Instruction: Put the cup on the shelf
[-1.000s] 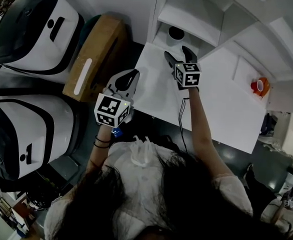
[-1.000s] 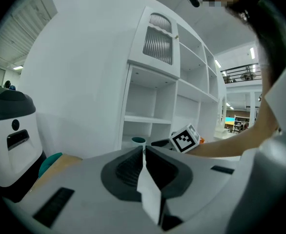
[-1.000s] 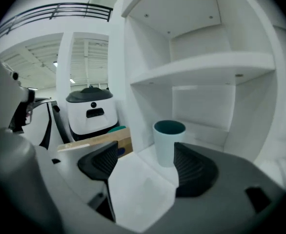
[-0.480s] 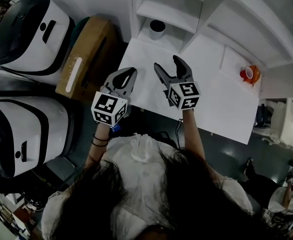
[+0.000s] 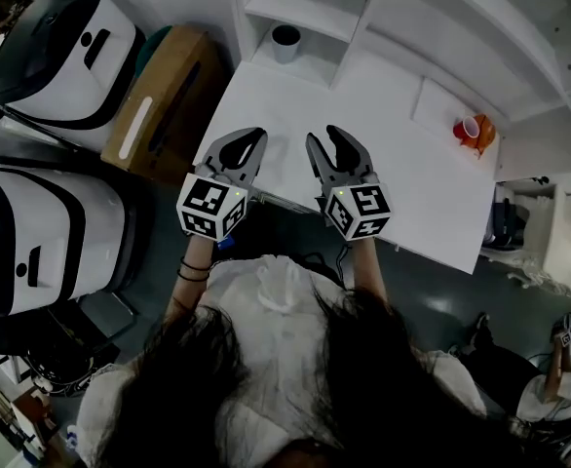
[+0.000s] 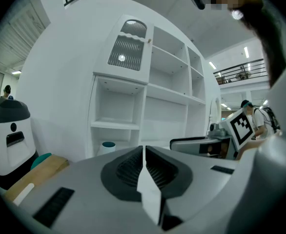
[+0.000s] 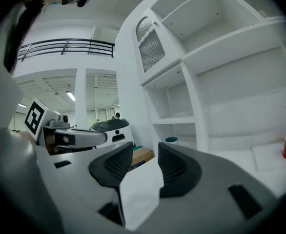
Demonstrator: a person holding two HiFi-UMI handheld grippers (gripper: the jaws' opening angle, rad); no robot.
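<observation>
Nearest to us, our left gripper [image 5: 249, 140] hangs over the near edge of the white rectangular table [image 5: 412, 193]. Its two dark ribbed jaws are pressed together with nothing between them. Just beside it, our right gripper [image 5: 326, 140] hovers over the same edge. Its jaws are closing, with a narrow gap between the pads, and that gap holds nothing.

To the left of the table we see a brown cardboard box [image 5: 159, 105] lying beside it. Past the box are two rounded white-and-black machines [image 5: 57, 52].

Near the table's far right corner sits a small orange-red plastic cup [image 5: 469, 130], well apart from both tools.

Farthest from us, the white shelf unit [image 5: 310, 13] rises along the back of the table. The white cup with a dark teal inside [image 5: 285, 41] stands upright in the bottom compartment of its left column, under a shelf board. It is well apart from both grippers, and neither one touches it.
</observation>
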